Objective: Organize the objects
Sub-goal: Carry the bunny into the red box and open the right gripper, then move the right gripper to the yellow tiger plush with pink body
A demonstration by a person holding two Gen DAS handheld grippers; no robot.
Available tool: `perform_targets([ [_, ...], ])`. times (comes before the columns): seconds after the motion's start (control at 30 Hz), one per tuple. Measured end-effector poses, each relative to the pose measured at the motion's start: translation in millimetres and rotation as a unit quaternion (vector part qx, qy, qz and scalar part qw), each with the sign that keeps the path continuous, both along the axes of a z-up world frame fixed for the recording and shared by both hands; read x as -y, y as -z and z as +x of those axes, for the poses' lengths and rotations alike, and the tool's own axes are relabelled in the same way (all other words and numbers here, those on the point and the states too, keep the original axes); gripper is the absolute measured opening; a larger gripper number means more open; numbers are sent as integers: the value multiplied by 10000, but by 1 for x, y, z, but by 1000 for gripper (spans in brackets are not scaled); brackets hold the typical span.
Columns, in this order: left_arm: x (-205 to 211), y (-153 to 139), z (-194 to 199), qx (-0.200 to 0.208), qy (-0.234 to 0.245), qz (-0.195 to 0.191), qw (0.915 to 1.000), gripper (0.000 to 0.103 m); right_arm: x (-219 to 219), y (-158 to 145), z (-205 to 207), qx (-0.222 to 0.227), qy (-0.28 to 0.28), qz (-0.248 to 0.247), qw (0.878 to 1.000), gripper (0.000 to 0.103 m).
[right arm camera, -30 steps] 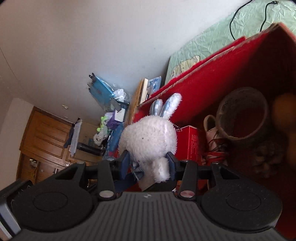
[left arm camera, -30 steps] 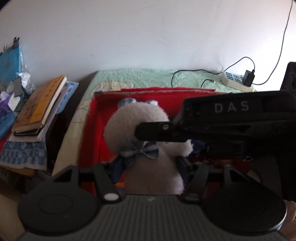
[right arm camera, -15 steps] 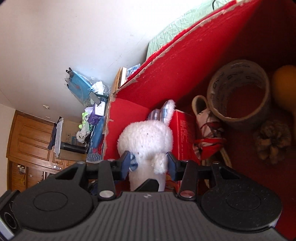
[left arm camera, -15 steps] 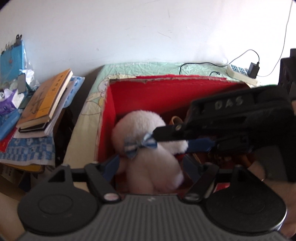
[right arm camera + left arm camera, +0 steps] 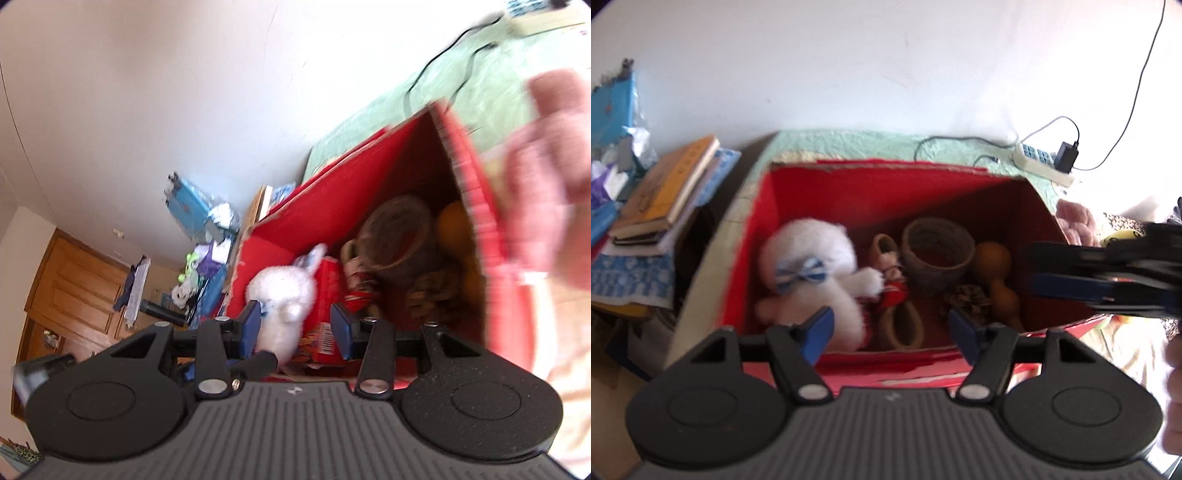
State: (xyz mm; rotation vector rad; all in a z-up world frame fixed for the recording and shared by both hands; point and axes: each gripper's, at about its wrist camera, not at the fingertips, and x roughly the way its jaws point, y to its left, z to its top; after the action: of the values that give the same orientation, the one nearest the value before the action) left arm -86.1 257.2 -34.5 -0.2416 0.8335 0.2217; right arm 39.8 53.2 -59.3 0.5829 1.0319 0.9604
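Note:
A white plush rabbit (image 5: pixel 812 273) with a blue bow lies in the left end of the red box (image 5: pixel 886 184); it also shows in the right wrist view (image 5: pixel 284 299). My left gripper (image 5: pixel 890 332) is open and empty above the box's near wall. My right gripper (image 5: pixel 297 332) is open and empty, above the box. It crosses the left wrist view at right (image 5: pixel 1108 273). In the box are a brown woven cup (image 5: pixel 936 251), a gourd (image 5: pixel 995 269), a pine cone (image 5: pixel 967 299) and a red packet (image 5: pixel 327 295).
A stack of books (image 5: pixel 665 199) lies left of the box on a cluttered side table. A power strip with cables (image 5: pixel 1045 162) lies on the green sheet behind the box. A pink plush (image 5: pixel 546 177) lies right of the box.
Both grippers let go of the rabbit and opened. It now lies in the box. Both grippers pulled back, the right one away to the right.

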Motion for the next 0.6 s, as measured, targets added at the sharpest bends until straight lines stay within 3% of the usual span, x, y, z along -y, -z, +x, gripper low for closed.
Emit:
perform_targets([
  [0.03, -2, 8, 8, -143, -74, -40, 9999, 69, 15, -2, 1, -13, 83, 23, 10000, 46],
  [0.1, -2, 12, 18, -176, -233, 229, 9993, 69, 46, -4, 3, -28, 281, 73, 9996, 46],
  [0.17, -6, 15, 26, -392, -462, 169, 9980, 68, 79, -7, 4, 23, 492, 107, 9987, 46],
  [0.23, -2, 8, 21, -220, -475, -16, 9986, 68, 115, -10, 5, 133, 718, 65, 9973, 46],
  [0.33, 19, -5, 16, 13, -399, 4, 9992, 68, 167, -11, 6, 359, 1218, -234, 9916, 46],
  [0.47, 76, -27, 24, 317, 116, 161, 9993, 71, 232, -6, 14, 521, 1927, -815, 9765, 46],
  [0.6, 146, -38, 44, 571, 1015, -11, 9932, 79, 278, 1, 29, 528, 2405, -1210, 9616, 46],
])
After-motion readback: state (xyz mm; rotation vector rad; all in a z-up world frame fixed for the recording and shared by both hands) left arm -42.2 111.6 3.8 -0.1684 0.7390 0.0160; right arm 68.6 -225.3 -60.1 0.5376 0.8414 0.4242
